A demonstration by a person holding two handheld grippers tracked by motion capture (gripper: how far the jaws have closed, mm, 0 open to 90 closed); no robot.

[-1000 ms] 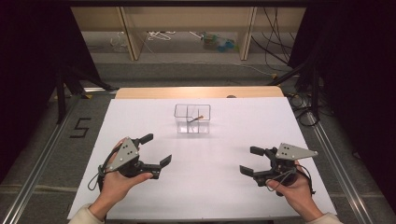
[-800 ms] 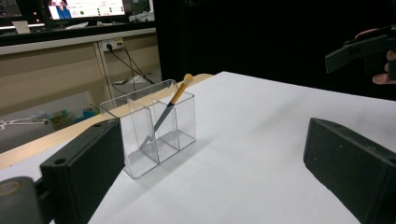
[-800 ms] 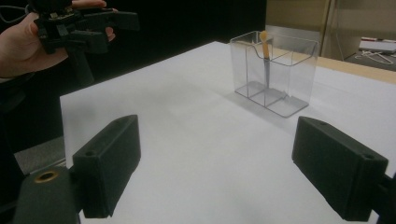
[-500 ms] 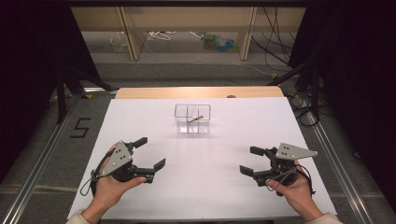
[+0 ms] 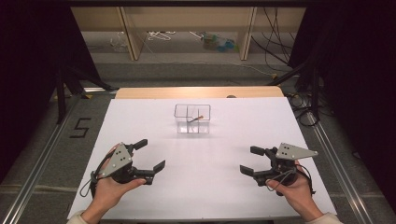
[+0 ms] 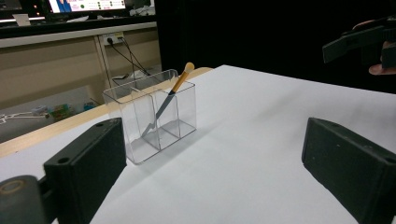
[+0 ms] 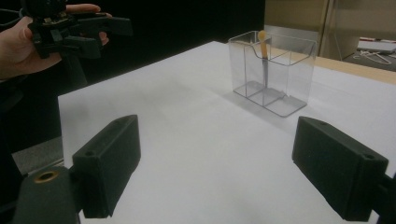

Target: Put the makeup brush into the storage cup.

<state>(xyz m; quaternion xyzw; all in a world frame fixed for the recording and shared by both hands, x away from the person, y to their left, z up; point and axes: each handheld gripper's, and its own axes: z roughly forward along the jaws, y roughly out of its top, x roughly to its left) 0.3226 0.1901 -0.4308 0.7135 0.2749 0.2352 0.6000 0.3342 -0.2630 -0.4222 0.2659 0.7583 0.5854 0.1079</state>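
Note:
A clear plastic box with dividers stands on the white table, at the middle toward the far side. A thin tool with an orange handle leans inside it, handle end up. The left gripper view has the box and the tool ahead of its jaws. My left gripper is open and holds nothing, near the front left. My right gripper is open too, at the front right. Both are well short of the box. The right gripper view looks at the box from the other side.
A wooden strip borders the table's far edge, with shelves and cables on the floor beyond. A "5" mark lies on the floor to the left. Dark curtains close both sides. Bare white surface lies between the grippers and the box.
My left gripper has drawn back a little toward the table's front edge and to the left. The right gripper and the box have stayed put.

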